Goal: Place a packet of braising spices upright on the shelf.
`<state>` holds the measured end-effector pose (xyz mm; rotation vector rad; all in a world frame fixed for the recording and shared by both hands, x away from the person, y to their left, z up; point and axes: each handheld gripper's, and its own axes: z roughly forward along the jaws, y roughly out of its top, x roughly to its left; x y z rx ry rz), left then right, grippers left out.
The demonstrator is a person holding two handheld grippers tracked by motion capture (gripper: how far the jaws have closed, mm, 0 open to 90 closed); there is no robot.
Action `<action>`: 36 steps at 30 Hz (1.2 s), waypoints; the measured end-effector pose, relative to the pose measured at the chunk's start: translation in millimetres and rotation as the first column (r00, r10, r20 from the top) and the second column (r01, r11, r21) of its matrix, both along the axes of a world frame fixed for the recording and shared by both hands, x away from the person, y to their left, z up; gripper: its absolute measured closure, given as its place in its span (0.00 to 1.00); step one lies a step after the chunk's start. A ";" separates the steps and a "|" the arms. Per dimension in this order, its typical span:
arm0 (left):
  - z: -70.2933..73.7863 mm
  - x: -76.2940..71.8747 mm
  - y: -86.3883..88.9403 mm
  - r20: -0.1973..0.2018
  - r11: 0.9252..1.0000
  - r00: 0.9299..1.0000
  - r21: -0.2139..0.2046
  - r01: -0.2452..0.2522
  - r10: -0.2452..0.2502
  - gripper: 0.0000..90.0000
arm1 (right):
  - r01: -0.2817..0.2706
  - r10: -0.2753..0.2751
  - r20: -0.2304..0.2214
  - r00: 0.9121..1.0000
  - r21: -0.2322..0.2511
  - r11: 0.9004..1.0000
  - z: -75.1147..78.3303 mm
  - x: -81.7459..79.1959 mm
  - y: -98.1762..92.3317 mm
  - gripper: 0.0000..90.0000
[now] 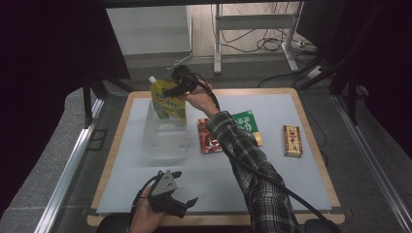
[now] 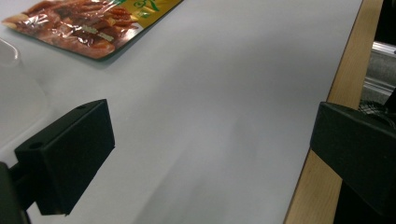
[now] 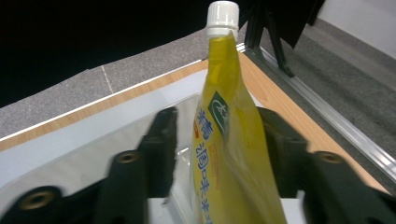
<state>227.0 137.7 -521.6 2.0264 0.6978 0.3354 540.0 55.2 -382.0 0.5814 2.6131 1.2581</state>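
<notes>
Grey carpet and dark curtains surround a wood-edged counter topped with a pale sheet; cables and a stand's legs lie on the floor beyond it.

Landmark for all places: the clear plastic bin.

Nearest: the left tool rests at the counter's front edge, in front of the bin. Its 2 jaws stand wide apart with nothing between them. In the left gripper view bare sheet fills the gap, and the red snack packet lies ahead of it.

Right of the bin, going outward: red snack packet, flat; a green packet just behind it, partly under the sleeve; a small red-and-gold box well apart, further right.

Farthest: the right tool hangs over the bin's back half, clamped on the yellow spout pouch.

Key relation: the pouch hangs with its long axis near upright, white cap on top, lower end inside or just above the bin's opening; I cannot tell whether it touches the bottom. The grip sits on the pouch's upper body, jaws flanking its flat faces in the right gripper view. Judgement: the bin lies straight below the pouch, so a release or short descent would seat it. The right hand is committed; the left is free but farther off.

Pouch appearance: glossy yellow film, green logo, printed characters, soft and slightly creased. Likely to slump against the bin wall once freed.
</notes>
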 end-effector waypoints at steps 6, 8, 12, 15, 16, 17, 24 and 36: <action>-0.4 0.6 -0.1 -0.013 1.000 1.000 -0.015 0.002 -0.002 0.00 | 0.000 0.000 0.003 1.000 -0.011 1.000 1.8 -6.3 -7.6 0.37; -0.6 0.6 -0.3 -0.012 1.000 1.000 -0.008 0.001 -0.001 0.00 | -0.001 0.002 0.016 1.000 -0.020 1.000 2.1 -8.2 -9.0 0.34; -0.5 0.5 -0.4 -0.012 1.000 1.000 -0.010 0.003 -0.003 0.00 | 0.009 -0.008 0.023 1.000 -0.020 1.000 2.7 -11.4 -12.3 0.30; -0.3 0.5 -0.3 -0.022 1.000 1.000 -0.011 0.002 -0.002 0.00 | 0.004 -0.004 0.022 1.000 -0.015 1.000 3.7 -14.6 -15.3 0.27; -0.1 0.9 -0.3 -0.041 1.000 0.999 -0.016 0.003 -0.003 0.00 | 0.002 -0.001 0.026 1.000 -0.014 1.000 4.1 -15.6 -16.4 0.26; 0.0 1.2 -0.2 -0.057 1.000 0.998 -0.023 0.006 -0.007 0.00 | 0.002 -0.001 0.026 1.000 -0.014 1.000 4.1 -15.6 -16.4 0.26; 0.1 0.4 -1.2 -0.032 1.000 0.999 -0.007 0.008 -0.008 0.00 | -0.017 0.018 0.036 0.999 -0.007 1.000 5.3 -21.2 -31.1 0.17; -0.8 -0.2 -2.1 -0.005 1.000 1.000 0.013 0.002 -0.002 0.00 | -0.055 0.055 0.014 0.998 0.009 0.998 6.0 -33.8 -55.1 0.06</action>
